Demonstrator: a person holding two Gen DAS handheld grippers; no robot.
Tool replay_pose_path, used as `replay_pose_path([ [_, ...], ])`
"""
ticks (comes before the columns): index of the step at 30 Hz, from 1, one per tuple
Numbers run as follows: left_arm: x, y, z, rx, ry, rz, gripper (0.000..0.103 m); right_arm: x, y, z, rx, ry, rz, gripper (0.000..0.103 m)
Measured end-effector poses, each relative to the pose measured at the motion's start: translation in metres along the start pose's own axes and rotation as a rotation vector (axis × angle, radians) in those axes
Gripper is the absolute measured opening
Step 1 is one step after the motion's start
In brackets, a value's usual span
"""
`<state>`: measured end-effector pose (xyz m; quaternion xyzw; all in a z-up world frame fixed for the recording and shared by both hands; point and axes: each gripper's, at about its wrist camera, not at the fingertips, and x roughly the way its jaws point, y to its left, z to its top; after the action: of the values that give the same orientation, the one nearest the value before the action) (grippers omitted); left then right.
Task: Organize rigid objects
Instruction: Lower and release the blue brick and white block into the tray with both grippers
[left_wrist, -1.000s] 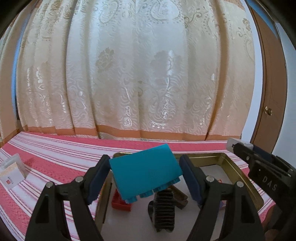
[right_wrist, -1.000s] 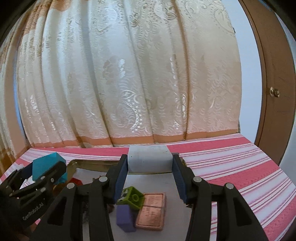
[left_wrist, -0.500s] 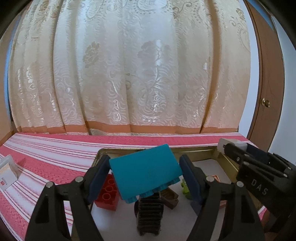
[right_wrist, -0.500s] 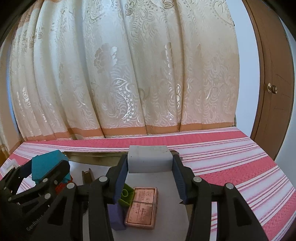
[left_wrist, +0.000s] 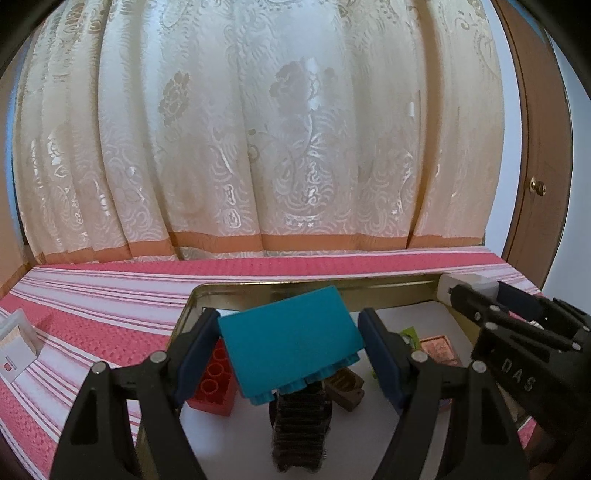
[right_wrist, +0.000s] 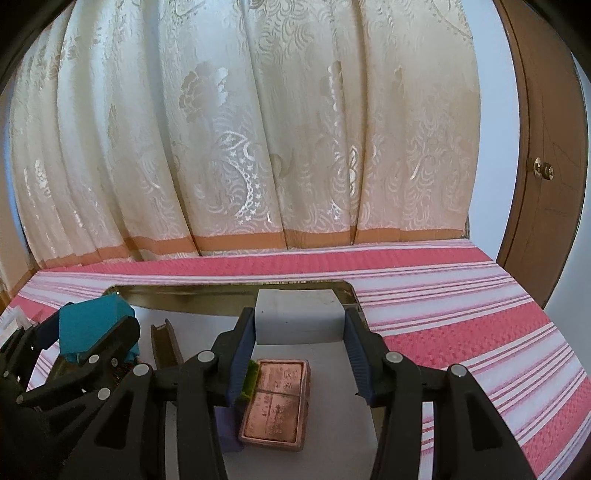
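Observation:
My left gripper is shut on a teal toy brick, held above a gold-rimmed metal tray with a white floor. My right gripper is shut on a white block, held above the tray's right part. In the tray lie a red brick, a black ribbed piece, a brown wooden piece, a copper-coloured box, a green brick and a purple block. Each gripper shows in the other's view: the right and the left.
The tray sits on a pink and white striped cloth. A white card box lies on the cloth at the left. A cream curtain hangs behind. A brown door stands at the right.
Both grippers have moved forward over the tray with their blocks still held. The tray and its contents sit more centred beneath them.

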<state>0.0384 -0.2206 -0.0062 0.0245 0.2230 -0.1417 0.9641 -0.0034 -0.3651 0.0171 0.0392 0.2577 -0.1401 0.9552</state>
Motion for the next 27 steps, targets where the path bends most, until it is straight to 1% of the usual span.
replay_pose_path([
  [6, 0.002, -0.006, -0.001, 0.027, 0.013, 0.010, 0.077, 0.006, 0.001, -0.003, -0.010, 0.031, -0.016, 0.050],
  [13, 0.005, -0.006, -0.001, 0.032, 0.041, 0.018, 0.077, 0.013, 0.003, -0.007, -0.009, 0.065, -0.005, 0.050],
  [17, 0.007, -0.008, -0.002, 0.045, 0.054, 0.041, 0.078, 0.018, 0.004, -0.010, -0.007, 0.091, 0.002, 0.051],
  [20, 0.006, -0.008, -0.003, 0.041, 0.063, 0.020, 0.081, 0.018, 0.000, -0.012, 0.029, 0.092, 0.006, 0.052],
  [21, 0.006, -0.006, -0.003, 0.029, 0.070, 0.009, 0.083, 0.018, -0.001, -0.011, 0.041, 0.087, 0.001, 0.058],
  [22, 0.006, -0.003, -0.003, 0.012, 0.077, 0.001, 0.089, 0.016, -0.004, -0.011, 0.059, 0.078, -0.005, 0.065],
  [23, 0.006, 0.001, -0.004, -0.011, 0.085, -0.009, 0.093, 0.016, -0.007, -0.011, 0.079, 0.071, -0.008, 0.069],
  [24, 0.006, 0.006, -0.004, -0.045, 0.088, -0.027, 0.102, 0.015, -0.012, -0.011, 0.108, 0.062, -0.004, 0.076],
  [25, 0.004, 0.009, -0.005, -0.072, 0.084, -0.049, 0.103, 0.013, -0.018, -0.012, 0.154, 0.048, 0.012, 0.083],
  [26, 0.003, 0.012, -0.005, -0.090, 0.075, -0.072, 0.103, 0.012, -0.021, -0.012, 0.177, 0.041, 0.026, 0.084],
  [27, 0.002, 0.012, -0.004, -0.093, 0.068, -0.075, 0.103, 0.011, -0.025, -0.012, 0.205, 0.029, 0.045, 0.085],
])
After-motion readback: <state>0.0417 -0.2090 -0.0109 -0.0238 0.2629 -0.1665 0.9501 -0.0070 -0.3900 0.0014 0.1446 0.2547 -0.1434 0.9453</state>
